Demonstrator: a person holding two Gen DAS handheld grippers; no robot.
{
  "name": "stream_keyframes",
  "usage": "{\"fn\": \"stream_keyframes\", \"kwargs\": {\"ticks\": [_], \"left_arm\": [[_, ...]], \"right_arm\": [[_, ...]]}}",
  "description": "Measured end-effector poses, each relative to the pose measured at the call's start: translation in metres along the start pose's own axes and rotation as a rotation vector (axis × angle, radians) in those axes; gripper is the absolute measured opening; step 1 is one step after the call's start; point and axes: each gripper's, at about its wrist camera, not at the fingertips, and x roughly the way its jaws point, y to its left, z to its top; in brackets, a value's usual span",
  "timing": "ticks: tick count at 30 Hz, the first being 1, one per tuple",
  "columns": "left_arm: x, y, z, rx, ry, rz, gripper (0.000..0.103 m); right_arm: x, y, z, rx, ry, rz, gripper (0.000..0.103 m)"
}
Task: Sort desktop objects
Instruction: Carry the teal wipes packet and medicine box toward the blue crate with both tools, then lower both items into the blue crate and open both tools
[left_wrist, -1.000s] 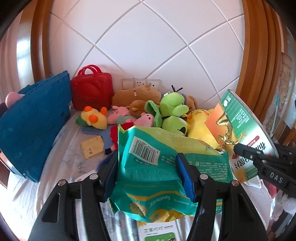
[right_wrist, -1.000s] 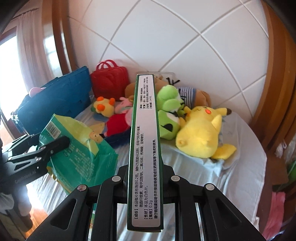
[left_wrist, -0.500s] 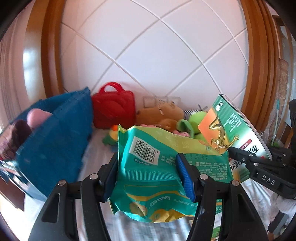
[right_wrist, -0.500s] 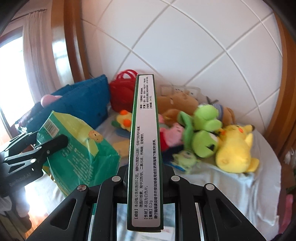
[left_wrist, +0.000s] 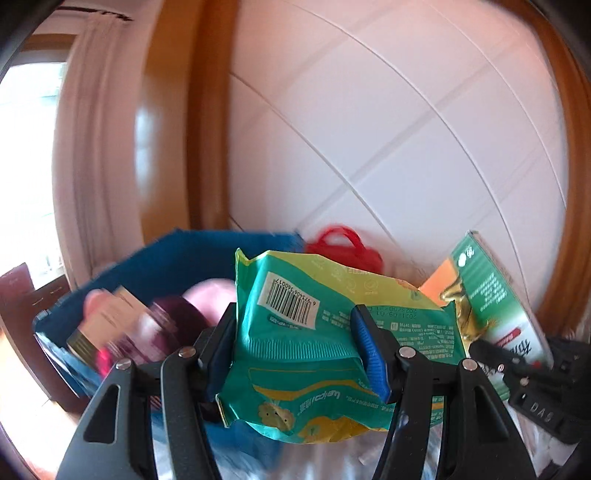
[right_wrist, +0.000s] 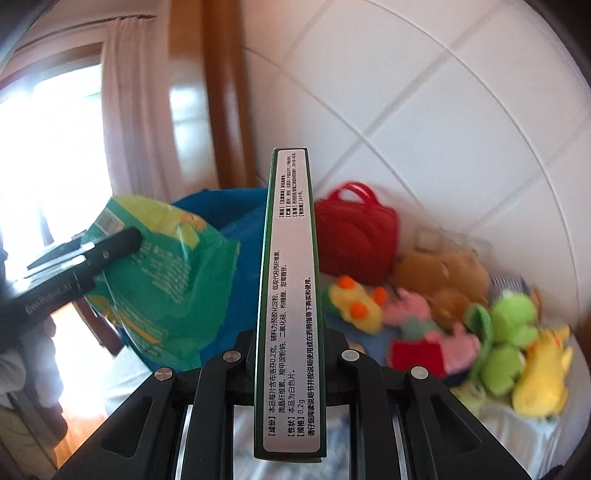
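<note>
blue bin (left_wrist: 177, 258): jars, boxes | left claw (left_wrist: 295, 350): snack bag (left_wrist: 314, 332)

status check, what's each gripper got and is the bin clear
Left gripper shut on snack bag. Right gripper shut on medicine box. Blue bin just ahead, already holding jars and boxes. Nothing blocking.

A white tiled wall (right_wrist: 424, 110) crossed by diagonal grout lines fills the background, bordered by glossy brown wooden trim (right_wrist: 225, 110), with a pale curtain (right_wrist: 133, 110) hanging beside a bright window (right_wrist: 48, 155) at the left and a white cloth (right_wrist: 524, 439) covering the surface below.
</note>
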Motion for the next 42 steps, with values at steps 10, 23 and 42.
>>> {"fn": "stream_keyframes", "kwargs": {"ticks": [10, 23, 42], "left_arm": [[0.052, 0.166, 0.052, 0.045, -0.004, 0.079, 0.06], [0.117, 0.275, 0.029, 0.008, 0.118, 0.1, 0.098], [0.093, 0.25, -0.007, -0.015, 0.153, -0.007, 0.103]], "right_arm": [[0.088, 0.149, 0.081, -0.002, -0.095, 0.05, 0.019], [0.194, 0.227, 0.103, 0.033, -0.011, -0.054, 0.087], [0.148, 0.228, 0.073, 0.054, -0.043, -0.184, 0.103]]}}
